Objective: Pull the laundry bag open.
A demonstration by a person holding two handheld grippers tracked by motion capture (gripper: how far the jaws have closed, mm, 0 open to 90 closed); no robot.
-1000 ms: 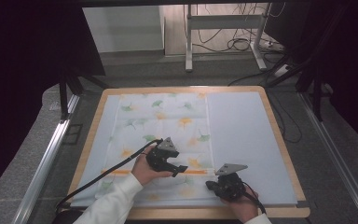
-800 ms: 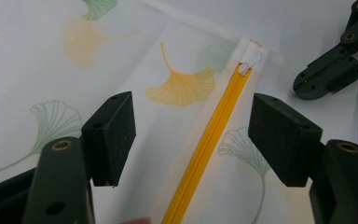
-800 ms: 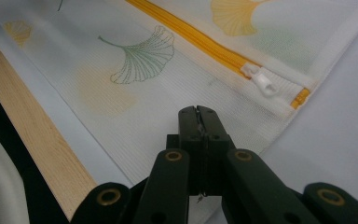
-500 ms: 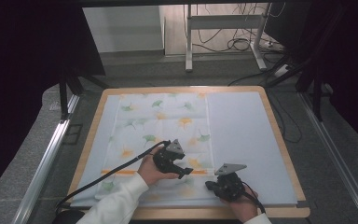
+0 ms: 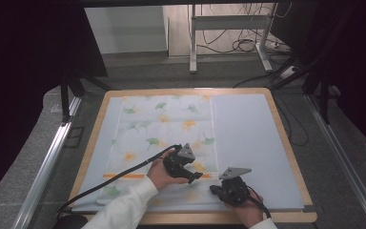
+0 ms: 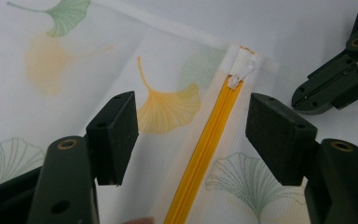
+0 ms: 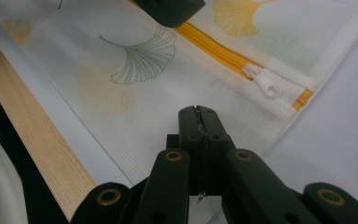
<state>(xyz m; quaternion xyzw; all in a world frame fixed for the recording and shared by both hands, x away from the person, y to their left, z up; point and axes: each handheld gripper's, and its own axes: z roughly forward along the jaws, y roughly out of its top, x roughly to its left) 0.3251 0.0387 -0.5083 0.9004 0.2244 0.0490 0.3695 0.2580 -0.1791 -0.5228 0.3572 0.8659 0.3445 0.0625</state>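
**Left gripper lines up on the zipper while the right one pins the bag**

While your left gripper [image 5: 196,176] hangs over the mesh bag [image 5: 164,138], its jaws stand wide apart with nothing between the pads. They have just been closing a little, and the yellow zipper [image 6: 205,149] runs right up the gap between them. The white zipper pull [image 6: 241,72] sits just ahead, at the end of the zipper near the bag's edge. I think you hold the gripper this way so you can reach forward and pinch that pull.

Your right gripper [image 7: 198,114] is closed tight, its tips pressed down on the white cloth at the bag's corner. It looks like it pinches a bit of the cloth there, most likely to keep the bag from sliding when the zipper gets tugged.

The bag lies flat on a pale blue mat [image 5: 252,138] on the wooden board [image 5: 286,143]. Nothing blocks the way to the pull, but the right gripper sits close, so the two could bump.
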